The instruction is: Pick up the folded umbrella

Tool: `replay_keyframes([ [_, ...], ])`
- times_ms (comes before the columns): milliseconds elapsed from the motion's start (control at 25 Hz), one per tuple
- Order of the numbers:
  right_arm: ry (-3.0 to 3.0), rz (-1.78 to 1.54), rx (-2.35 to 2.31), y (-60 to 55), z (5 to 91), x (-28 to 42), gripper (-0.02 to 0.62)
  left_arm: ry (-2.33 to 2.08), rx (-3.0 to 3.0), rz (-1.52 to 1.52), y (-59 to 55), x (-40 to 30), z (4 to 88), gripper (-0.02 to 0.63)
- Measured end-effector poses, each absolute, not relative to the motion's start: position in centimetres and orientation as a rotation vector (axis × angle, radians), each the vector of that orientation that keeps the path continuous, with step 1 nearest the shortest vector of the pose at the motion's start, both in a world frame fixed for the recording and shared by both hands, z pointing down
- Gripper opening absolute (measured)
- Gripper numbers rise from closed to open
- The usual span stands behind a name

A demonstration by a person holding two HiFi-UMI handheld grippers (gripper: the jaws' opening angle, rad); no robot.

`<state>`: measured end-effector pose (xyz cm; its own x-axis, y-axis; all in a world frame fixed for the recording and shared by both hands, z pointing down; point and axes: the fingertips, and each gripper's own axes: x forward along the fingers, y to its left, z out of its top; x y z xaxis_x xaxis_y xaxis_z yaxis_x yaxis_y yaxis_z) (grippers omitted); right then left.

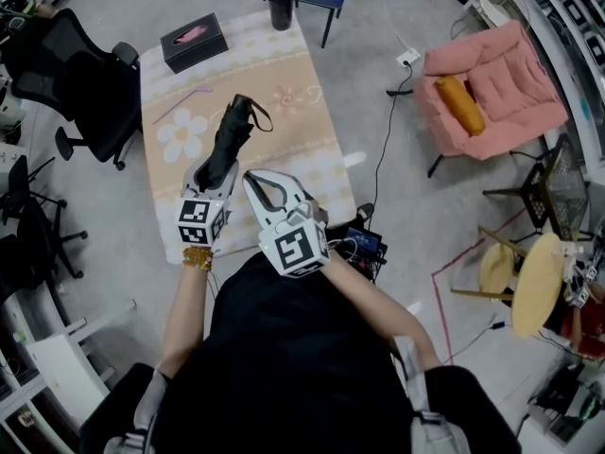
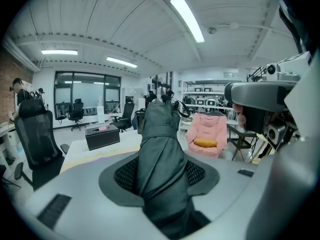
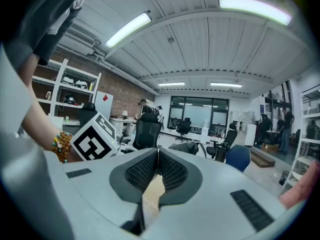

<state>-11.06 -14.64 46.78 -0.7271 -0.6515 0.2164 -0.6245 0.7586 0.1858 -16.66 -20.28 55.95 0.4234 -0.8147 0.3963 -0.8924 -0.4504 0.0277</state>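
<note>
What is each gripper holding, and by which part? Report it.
The left gripper clamps the folded umbrella by its fabric body, near the end away from the wrist strap. The right gripper is shut, holding nothing.

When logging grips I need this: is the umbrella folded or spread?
Folded: the umbrella is a narrow dark bundle, canopy gathered, clamped in the left gripper.

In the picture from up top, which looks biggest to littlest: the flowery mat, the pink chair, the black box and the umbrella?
1. flowery mat
2. pink chair
3. black box and folded umbrella: they look about alike. The umbrella is held up nearer the camera, so I won't rank those two.
</note>
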Motion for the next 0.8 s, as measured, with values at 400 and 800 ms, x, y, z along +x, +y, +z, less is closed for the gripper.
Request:
replay_keyframes([
  [400, -2.679, -0.116, 0.998, -14.3, 48.5, -11.2, 0.017, -1.570, 2.467, 0.462, -17.8, -16.9, 54.6, 0.202],
  [800, -2.682, -0.080, 1.062, -15.8, 48.1, -11.3, 0.017, -1.632, 2.522, 0.382, -16.3, -17.2, 50.2, 0.202],
])
